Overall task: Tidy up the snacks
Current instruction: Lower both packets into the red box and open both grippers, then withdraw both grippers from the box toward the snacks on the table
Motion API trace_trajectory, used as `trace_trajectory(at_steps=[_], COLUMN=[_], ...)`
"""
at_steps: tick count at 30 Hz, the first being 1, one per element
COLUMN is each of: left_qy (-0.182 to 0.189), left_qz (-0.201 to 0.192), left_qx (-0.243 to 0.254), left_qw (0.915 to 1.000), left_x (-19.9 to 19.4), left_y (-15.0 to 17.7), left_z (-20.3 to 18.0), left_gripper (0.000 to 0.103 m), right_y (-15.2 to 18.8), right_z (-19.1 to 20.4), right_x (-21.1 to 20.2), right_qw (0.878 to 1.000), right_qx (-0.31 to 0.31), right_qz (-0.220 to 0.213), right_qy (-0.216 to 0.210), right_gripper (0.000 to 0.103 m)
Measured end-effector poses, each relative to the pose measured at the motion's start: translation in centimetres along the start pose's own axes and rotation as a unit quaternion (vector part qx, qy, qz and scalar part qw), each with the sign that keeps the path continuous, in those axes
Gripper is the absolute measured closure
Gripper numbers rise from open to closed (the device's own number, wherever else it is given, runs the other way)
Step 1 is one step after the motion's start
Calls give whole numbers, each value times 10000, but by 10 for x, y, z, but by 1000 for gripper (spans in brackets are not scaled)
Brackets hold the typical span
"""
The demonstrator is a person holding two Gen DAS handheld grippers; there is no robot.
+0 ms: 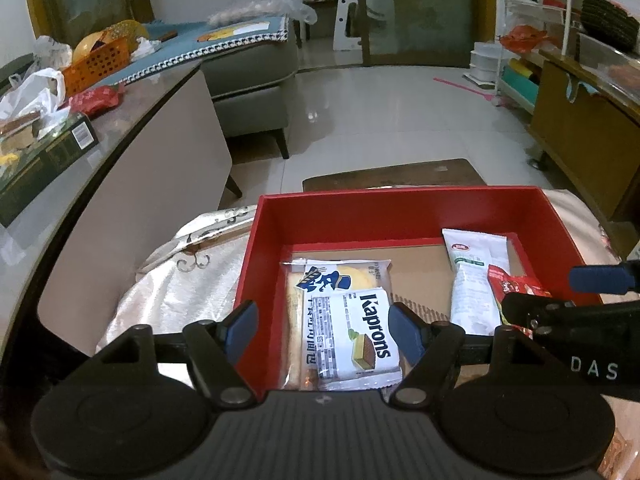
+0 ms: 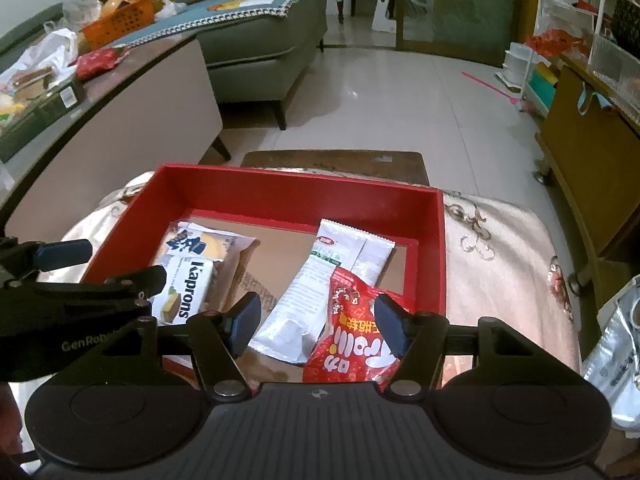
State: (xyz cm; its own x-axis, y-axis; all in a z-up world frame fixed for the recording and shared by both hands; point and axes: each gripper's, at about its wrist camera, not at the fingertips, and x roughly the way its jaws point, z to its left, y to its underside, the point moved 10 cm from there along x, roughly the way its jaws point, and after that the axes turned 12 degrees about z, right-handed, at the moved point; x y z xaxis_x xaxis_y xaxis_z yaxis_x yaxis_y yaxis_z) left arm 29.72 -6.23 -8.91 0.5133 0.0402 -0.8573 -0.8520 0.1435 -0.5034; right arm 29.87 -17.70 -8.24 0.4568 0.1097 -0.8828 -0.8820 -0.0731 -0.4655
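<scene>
Left wrist view: left gripper [image 1: 322,330] hanging over near left part of red box [image 1: 400,210], jaws standing apart, pinching nothing. Kaprons packet [image 1: 360,332] lying beneath, overlapping cake packet [image 1: 340,278]. White pouch [image 1: 474,280] lying at right.

Right wrist view: right gripper [image 2: 316,326] spreading above red packet [image 2: 352,340], pads not pressing it. Red packet resting partly on white pouch [image 2: 316,292] inside red box [image 2: 296,188]. Silver bag [image 2: 616,352] lying outside on patterned cloth [image 2: 500,248].
</scene>
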Motion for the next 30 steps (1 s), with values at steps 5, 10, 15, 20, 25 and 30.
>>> trace_trajectory(at_steps=[5, 10, 15, 20, 25, 30], left_qy=[-38, -72, -89, -96, -114, -152], left_qz=[-85, -116, -145, -186, -220, -251], left_qx=[80, 123, 183, 209, 246, 300], left_qw=[9999, 9998, 9997, 9996, 9994, 9991], left_x=[-6, -9, -11, -16, -19, -22], left_y=[1, 3, 7, 8, 11, 14], left_z=[-1, -2, -2, -2, -2, -2], left_gripper=[37, 37, 37, 37, 36, 36], right_y=[1, 2, 4, 5, 7, 10], right_z=[2, 3, 4, 4, 4, 5], right_x=[-4, -5, -6, -7, -8, -11], right_qw=[10000, 10000, 10000, 9999, 9999, 9999], right_qx=[-33, -62, -91, -109, -131, -166], right_qz=[-20, -17, -18, -16, -8, -9], right_qy=[-11, -9, 7, 18, 34, 44], right_gripper=[31, 31, 31, 30, 30, 29])
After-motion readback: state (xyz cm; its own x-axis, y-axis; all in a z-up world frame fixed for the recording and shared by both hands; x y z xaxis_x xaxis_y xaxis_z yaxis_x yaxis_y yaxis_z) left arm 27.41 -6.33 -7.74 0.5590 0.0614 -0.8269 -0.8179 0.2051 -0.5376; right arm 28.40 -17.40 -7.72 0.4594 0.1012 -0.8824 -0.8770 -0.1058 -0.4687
